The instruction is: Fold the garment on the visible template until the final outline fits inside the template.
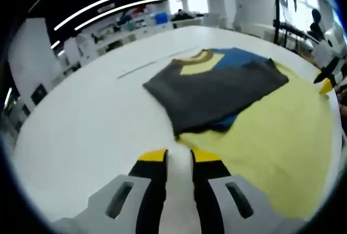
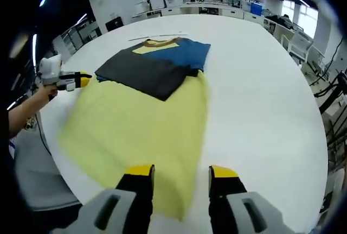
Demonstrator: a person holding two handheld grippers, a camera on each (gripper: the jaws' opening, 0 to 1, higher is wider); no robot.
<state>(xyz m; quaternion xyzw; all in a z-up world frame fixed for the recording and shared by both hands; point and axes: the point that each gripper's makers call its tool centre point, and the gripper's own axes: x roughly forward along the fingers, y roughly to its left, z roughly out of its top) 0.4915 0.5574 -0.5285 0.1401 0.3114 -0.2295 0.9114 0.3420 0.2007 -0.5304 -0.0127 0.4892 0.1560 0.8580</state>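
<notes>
Yellow fabric, the template sheet [image 2: 141, 131], lies spread across the white worktop [image 2: 260, 82], its near edge reaching toward the right gripper [image 2: 178, 172], whose yellow-tipped jaws stand spread apart with nothing between them. On the far end of the sheet rests the garment [image 2: 157, 63], a shirt in dark grey, blue and pale yellow with a brown collar; a dark grey part is folded over its middle, and the blue part runs out past it on one side. In the left gripper view the same garment [image 1: 217, 90] sits beyond the left gripper [image 1: 179, 155], whose jaws are nearly together with only a narrow gap of bare worktop [image 1: 81, 131] showing between them, holding nothing. In the right gripper view the left gripper [image 2: 73, 80] appears at the sheet's left edge, held in a person's hand [image 2: 40, 95]. Desks and shelving stand in the room beyond the worktop.
</notes>
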